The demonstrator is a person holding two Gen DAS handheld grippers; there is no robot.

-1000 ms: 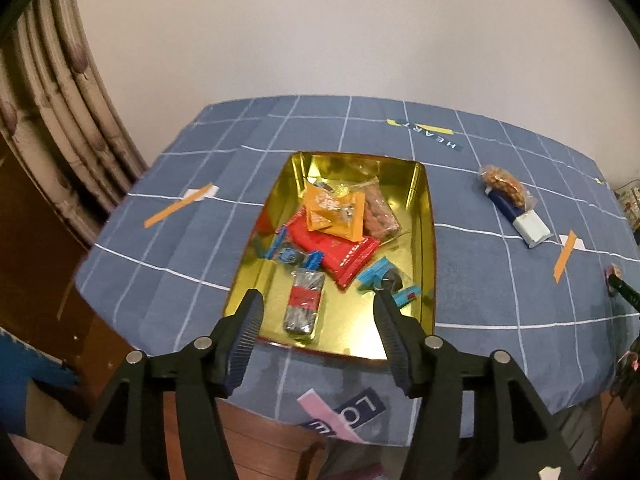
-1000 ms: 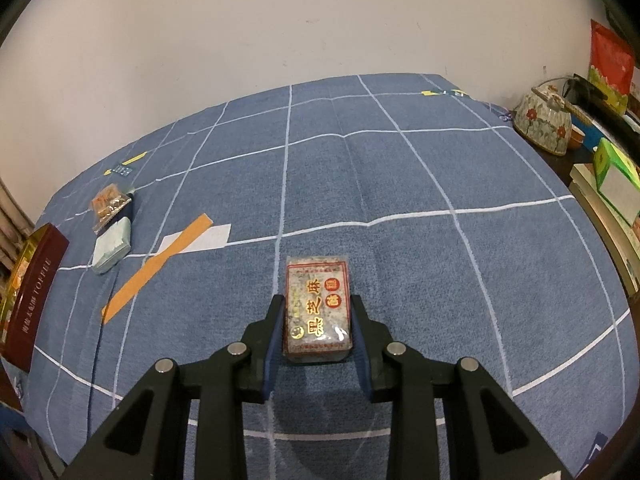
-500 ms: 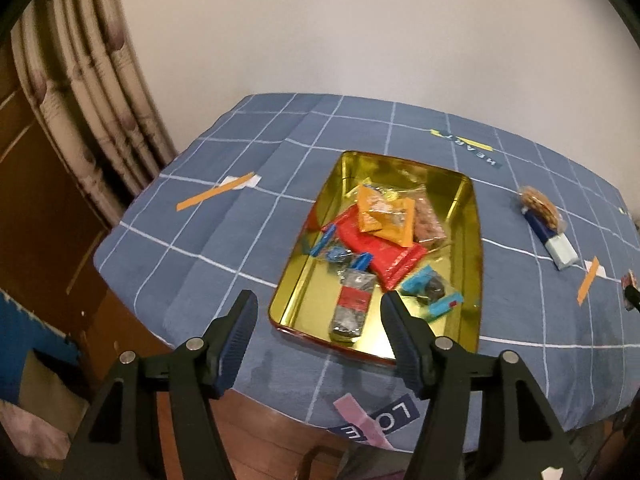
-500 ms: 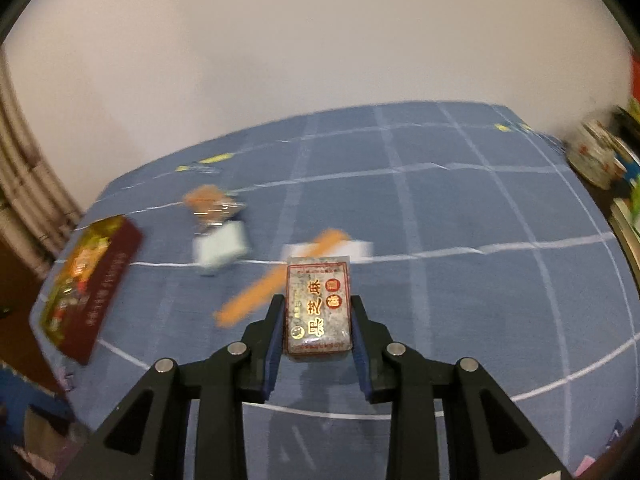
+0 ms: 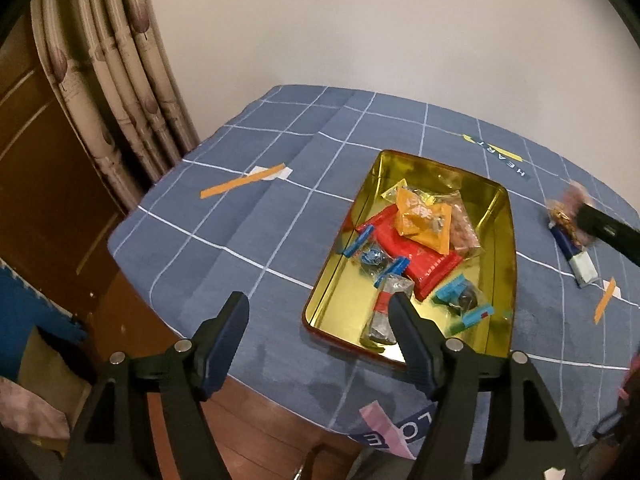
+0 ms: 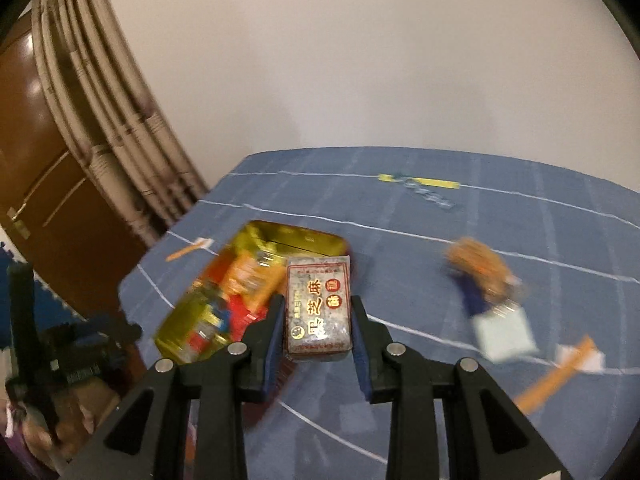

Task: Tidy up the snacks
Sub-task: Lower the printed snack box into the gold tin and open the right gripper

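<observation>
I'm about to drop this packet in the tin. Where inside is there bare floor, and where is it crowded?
Bare floor in the gold rectangular tin lies in the near-left corner beside the grey-and-red wrapped bar, and in the far corner behind the orange packet. The middle is crowded, with the red wrapper under that packet and blue-wrapped candies alongside.

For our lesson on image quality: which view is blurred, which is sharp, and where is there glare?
Right wrist view: the table and gold tray smear with motion, while the packet in the right gripper stays sharp. Left wrist view: mostly sharp, with glare on the tray floor.
</observation>
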